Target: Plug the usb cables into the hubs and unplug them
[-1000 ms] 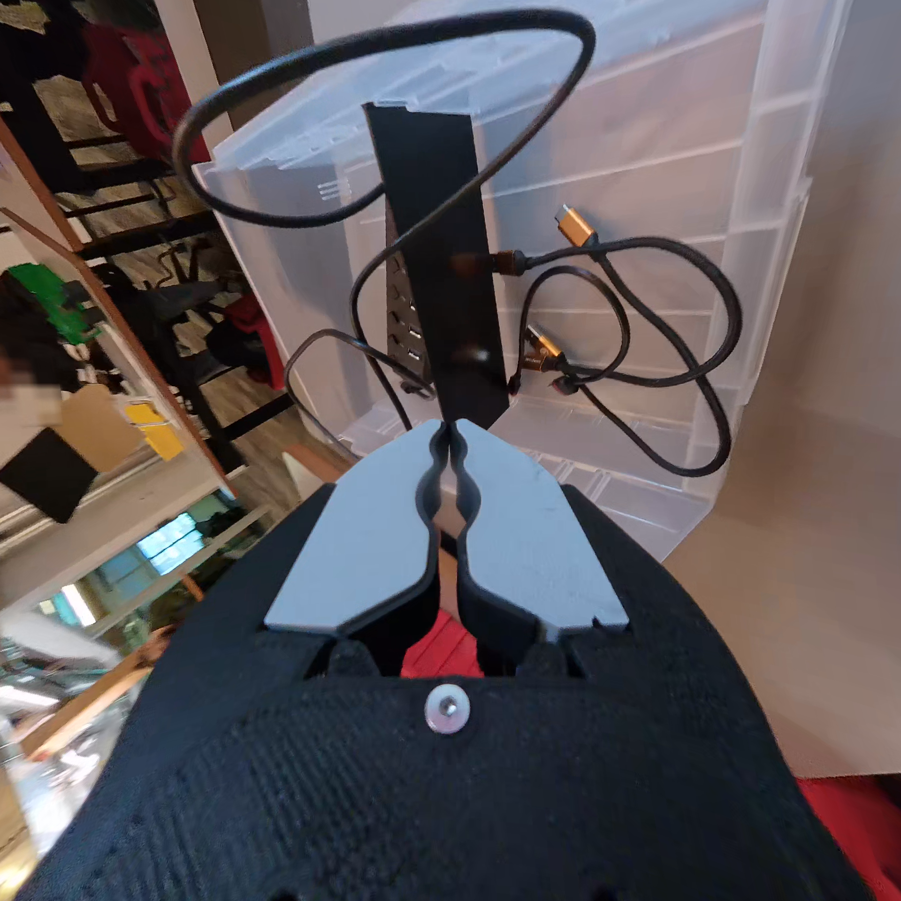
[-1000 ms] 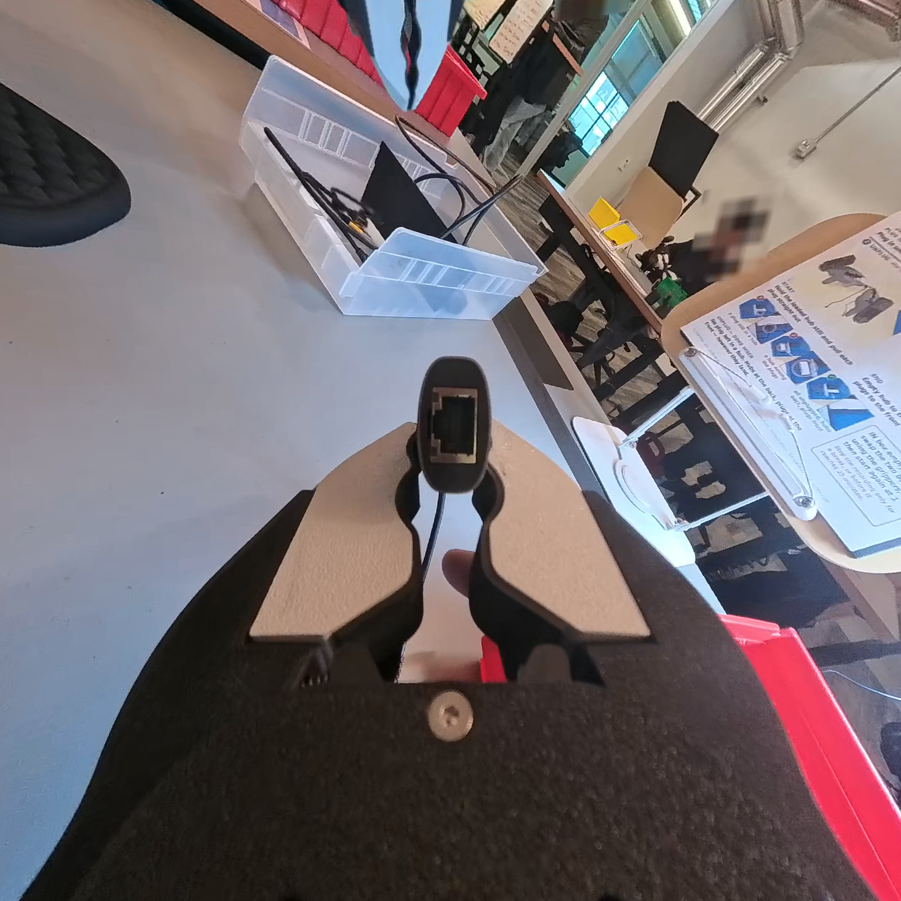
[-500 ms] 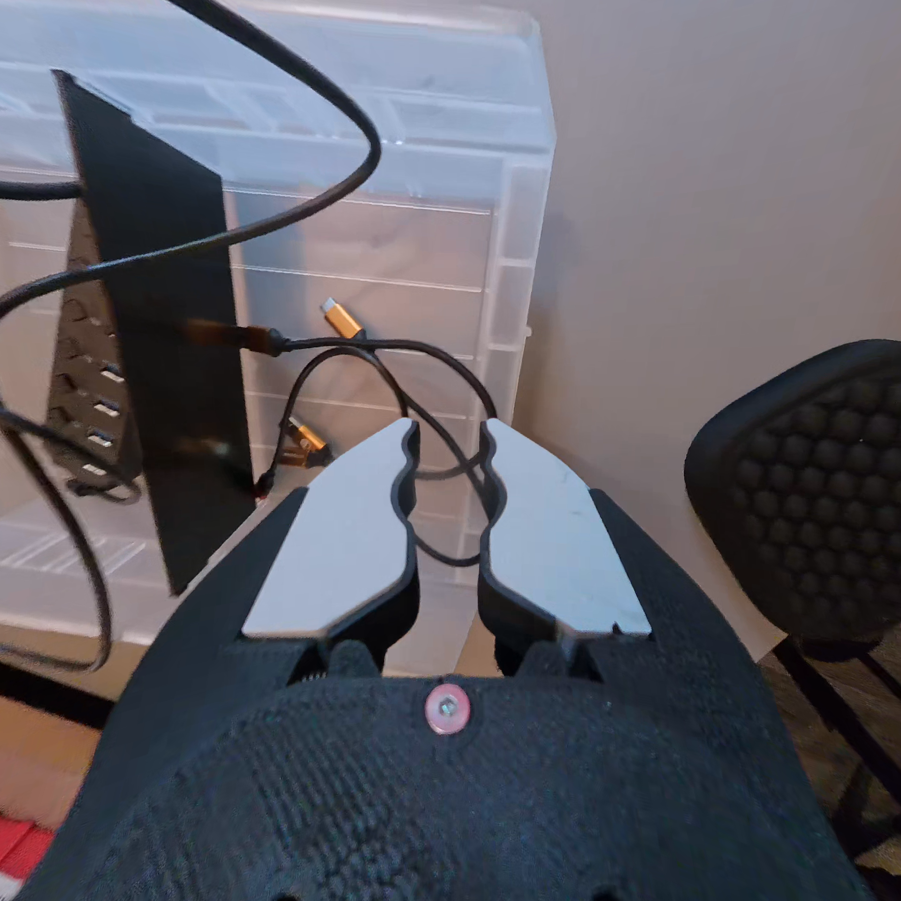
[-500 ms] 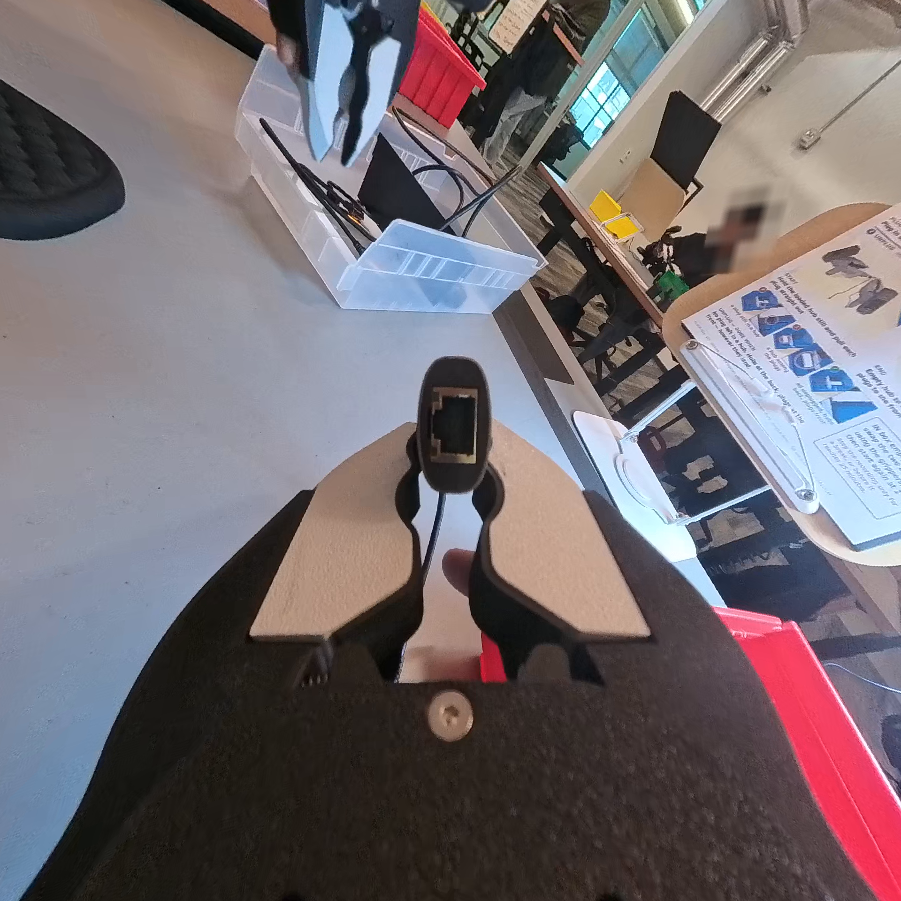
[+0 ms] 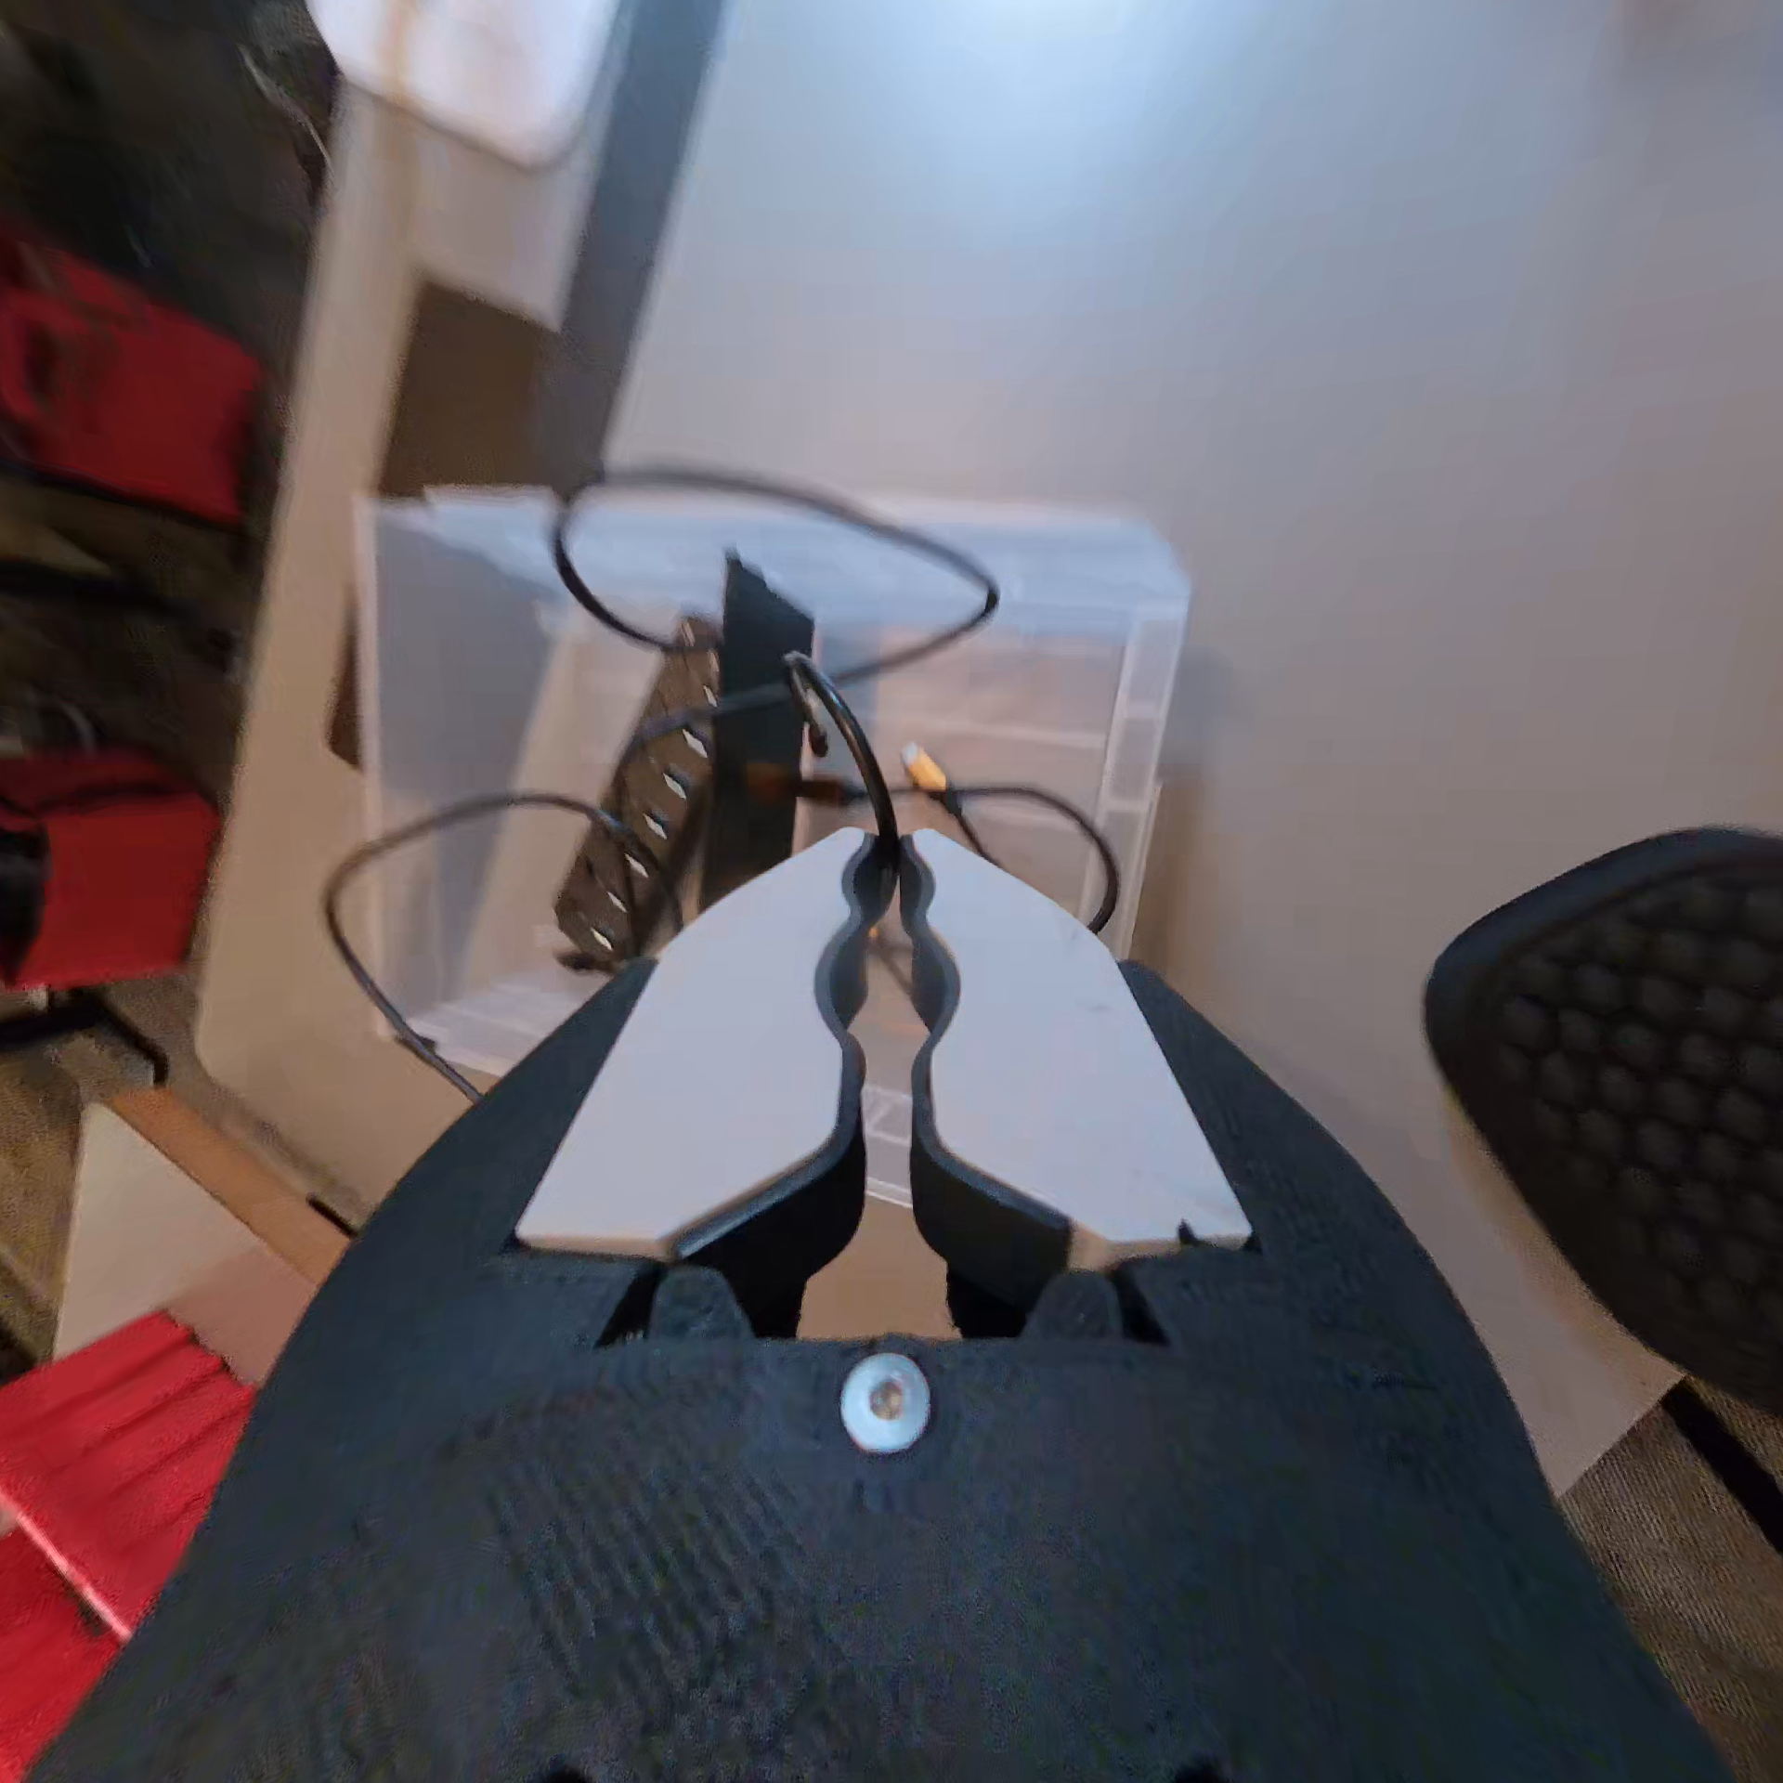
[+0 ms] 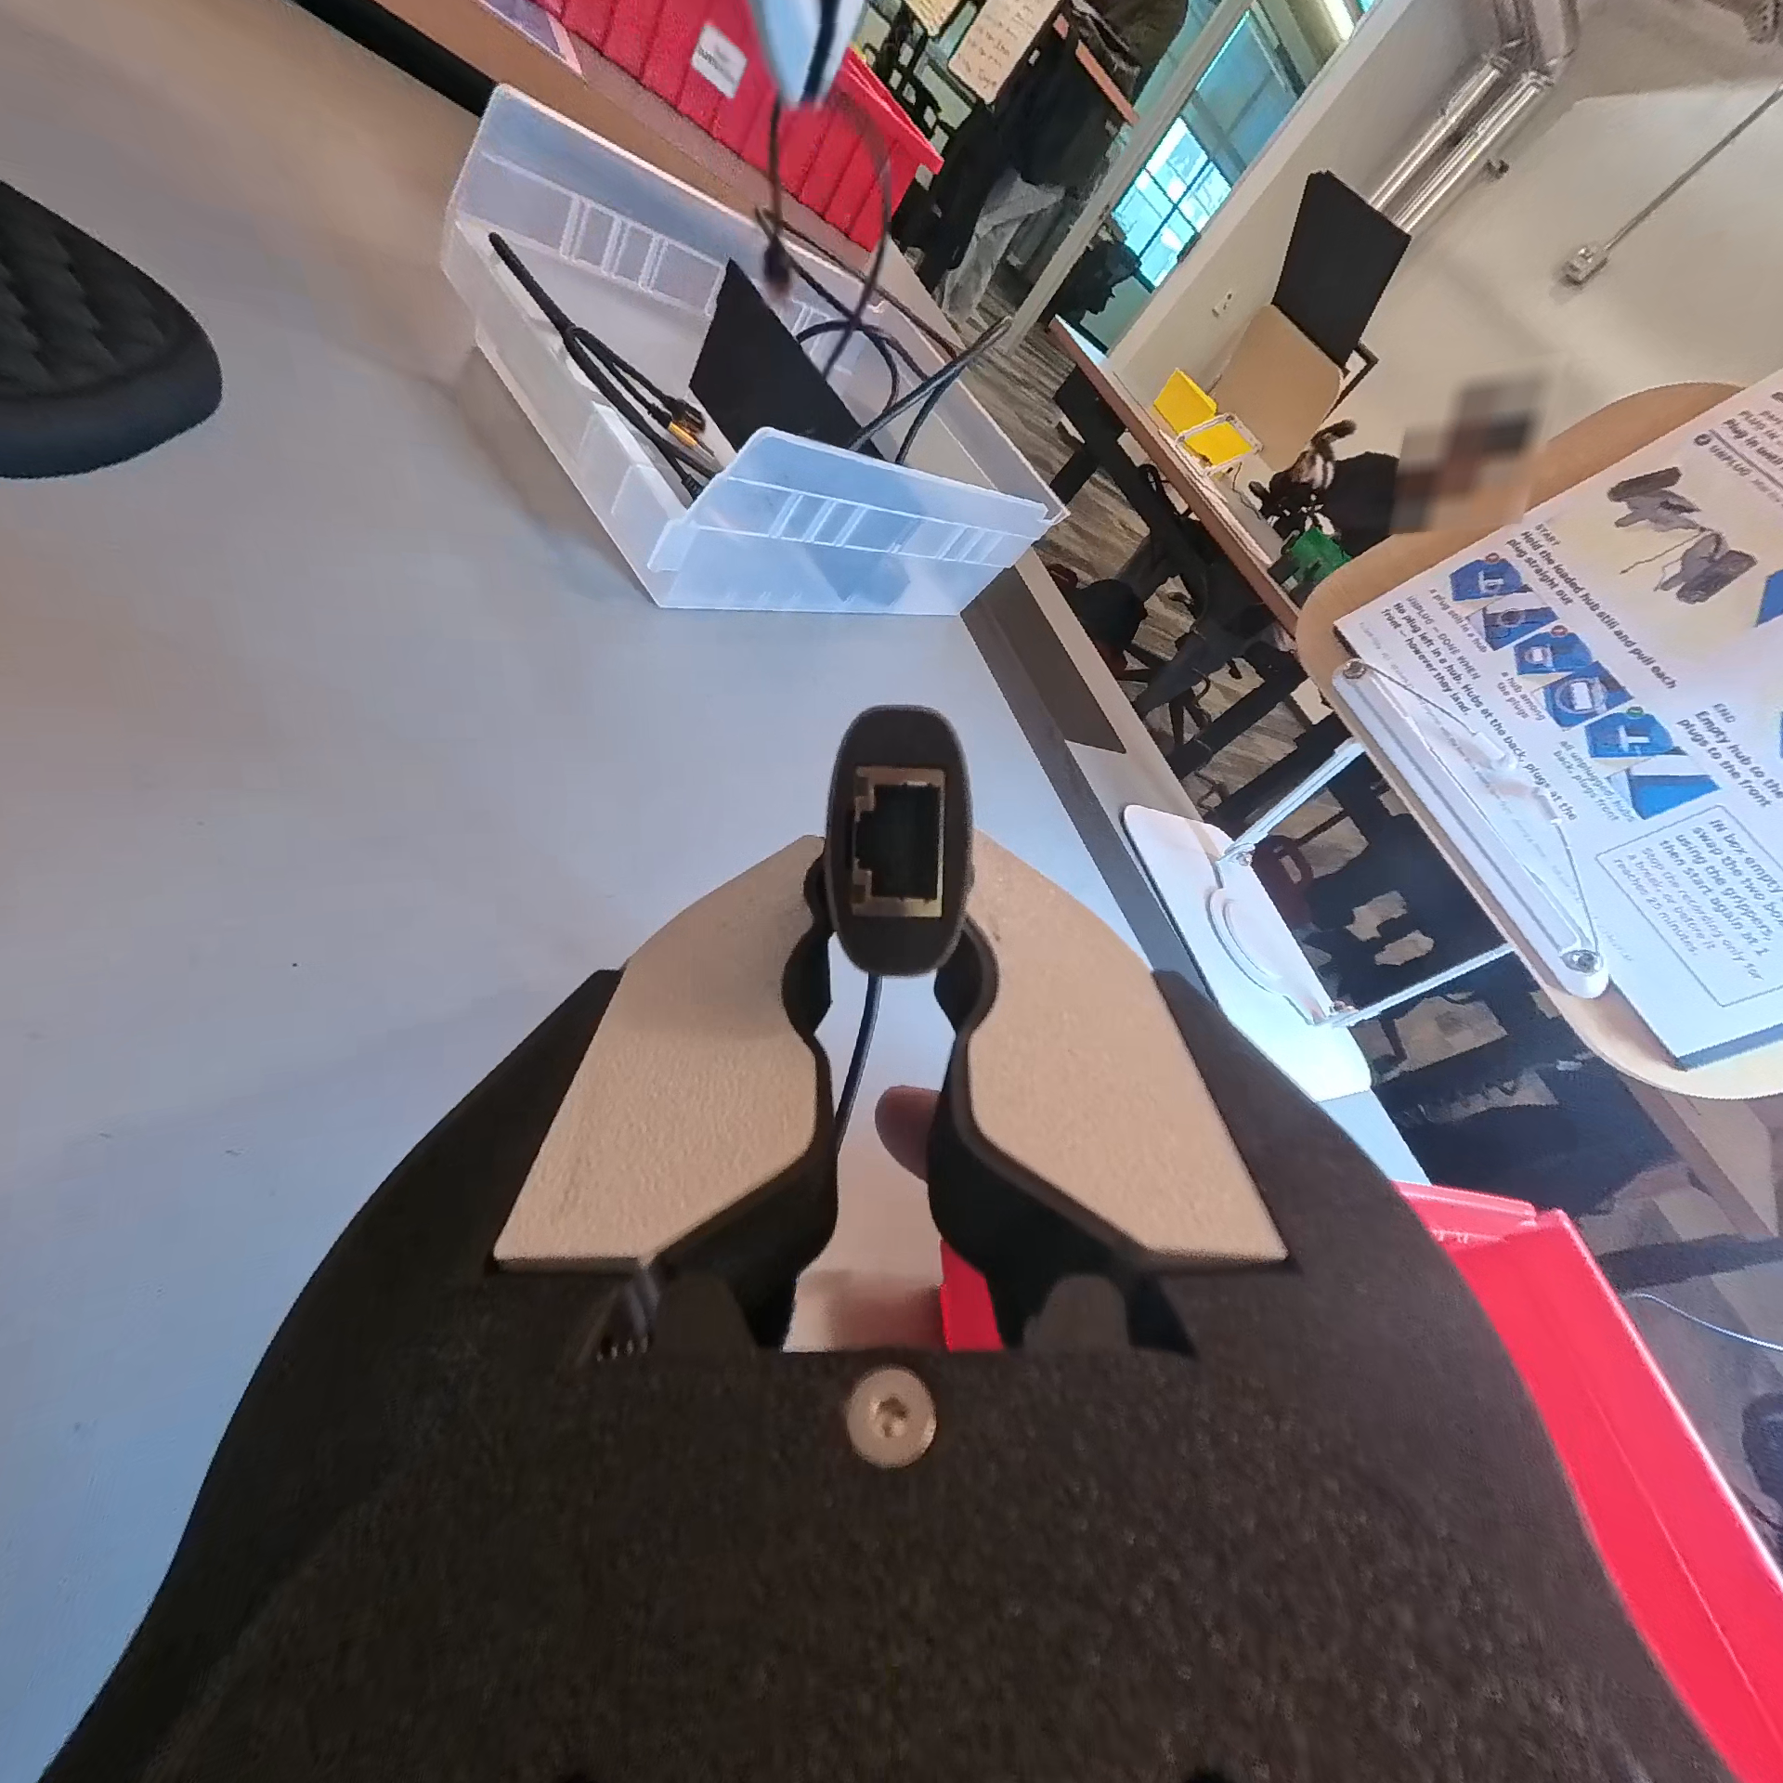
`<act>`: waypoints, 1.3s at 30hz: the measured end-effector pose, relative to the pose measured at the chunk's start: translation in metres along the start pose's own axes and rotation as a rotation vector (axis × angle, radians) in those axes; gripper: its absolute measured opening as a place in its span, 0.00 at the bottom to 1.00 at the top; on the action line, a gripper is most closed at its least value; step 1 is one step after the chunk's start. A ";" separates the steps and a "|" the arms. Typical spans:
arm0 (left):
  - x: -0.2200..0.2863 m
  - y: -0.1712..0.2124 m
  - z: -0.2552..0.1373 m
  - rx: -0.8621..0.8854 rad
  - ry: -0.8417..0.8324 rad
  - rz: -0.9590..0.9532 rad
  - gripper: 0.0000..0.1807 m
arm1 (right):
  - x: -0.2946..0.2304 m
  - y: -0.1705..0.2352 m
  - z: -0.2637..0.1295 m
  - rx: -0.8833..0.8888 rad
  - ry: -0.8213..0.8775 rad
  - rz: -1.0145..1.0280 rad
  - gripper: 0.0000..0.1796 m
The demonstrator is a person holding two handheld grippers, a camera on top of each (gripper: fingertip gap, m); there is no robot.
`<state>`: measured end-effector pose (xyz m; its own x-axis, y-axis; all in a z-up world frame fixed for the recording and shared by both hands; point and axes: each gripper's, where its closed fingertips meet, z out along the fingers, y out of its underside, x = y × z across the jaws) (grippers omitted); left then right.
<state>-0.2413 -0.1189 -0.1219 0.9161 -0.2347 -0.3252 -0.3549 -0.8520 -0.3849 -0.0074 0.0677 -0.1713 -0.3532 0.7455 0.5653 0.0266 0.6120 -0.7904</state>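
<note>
In the left wrist view my left gripper [image 5: 888, 847] is shut on a thin black usb cable [image 5: 873, 762], held above a clear plastic bin [image 5: 1148, 675]. The cable arcs up from the tips to a free end. A tall black hub [image 5: 762, 733] with a row of ports leans in the bin among looped cables, one with an orange plug [image 5: 921, 767]. In the right wrist view my right gripper [image 6: 897, 861] is shut on a small black hub [image 6: 897, 849], its square port facing forward. The left gripper [image 6: 801, 39] shows blurred at the top, the cable [image 6: 775, 174] dangling over the bin [image 6: 849, 521].
A black mesh pad [image 5: 1621, 1061] sits at the table's edge, right of the bin. Red bins [image 5: 106, 386] stand behind the bin, and another red bin [image 6: 1592, 1447] is near my right gripper. An instruction sheet on a stand [image 6: 1592, 753] is at the right. My right fingertips sit around 30 cm from my left ones.
My left gripper let go of the tall hub, opened, then shut on a black cable and lifted it up and back from the bin. The right gripper has held still.
</note>
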 end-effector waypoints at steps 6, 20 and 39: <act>0.086 -0.111 -0.082 0.625 0.346 -0.020 0.02 | 0.013 0.000 -0.005 -0.017 0.066 0.005 0.10; 0.193 -0.091 0.068 0.654 0.579 -0.289 0.10 | 0.032 0.018 -0.009 -0.050 0.125 0.075 0.10; 0.335 -0.102 0.131 0.163 0.739 0.953 0.15 | 0.025 0.027 -0.007 -0.065 0.098 0.069 0.10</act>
<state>0.0771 -0.0498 -0.3044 0.1425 -0.9897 0.0131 -0.9142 -0.1366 -0.3815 -0.0088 0.1048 -0.1763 -0.2556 0.8067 0.5328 0.1093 0.5717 -0.8132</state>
